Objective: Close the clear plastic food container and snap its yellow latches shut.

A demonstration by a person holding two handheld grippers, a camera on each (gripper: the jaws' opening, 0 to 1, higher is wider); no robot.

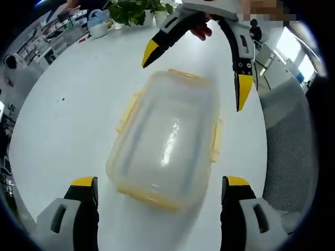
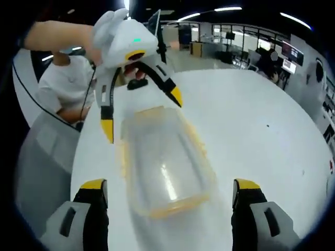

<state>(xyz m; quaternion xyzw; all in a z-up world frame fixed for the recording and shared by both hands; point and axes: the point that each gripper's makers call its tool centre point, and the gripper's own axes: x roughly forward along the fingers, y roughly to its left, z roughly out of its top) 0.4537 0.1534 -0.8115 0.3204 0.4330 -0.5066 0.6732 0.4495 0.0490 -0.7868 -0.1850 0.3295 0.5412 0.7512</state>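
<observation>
On the white table [image 1: 68, 120], largest item first: broad round-edged surface, bare around the work, with a grey chair back [image 1: 290, 151] just beside its edge and potted plants [image 1: 133, 10] well away at the far side in the left gripper view. Next, container [image 1: 167, 144]: clear plastic tub, lid seated on top, lying flat on the table between the two grippers; its long axis runs roughly from one gripper toward the other, so each faces a short end. Blurred in both views; whether the lid is pressed fully home cannot be told. Next, right gripper [image 1: 196, 65]: seen in the left gripper view beyond the container's far end, jaws spread wide, holding nothing, tips just above and beside the far corners. In the right gripper view its own jaws rise wide apart at the bottom, the near end of the container [image 2: 165, 172] lying between and just ahead of them. Next, left gripper [image 2: 141, 117]: seen in the right gripper view at the far end, jaws wide apart, empty, one tip beside a long side, the other over the far corner. Both grippers look about equally near. Smallest, latches [image 1: 215, 141]: yellow tabs on the sides and ends, apparently splayed outward and unsnapped, though blur leaves this uncertain. Judged step: press lid, then pinch each latch; the long-side latches lie crosswise to both grippers.
</observation>
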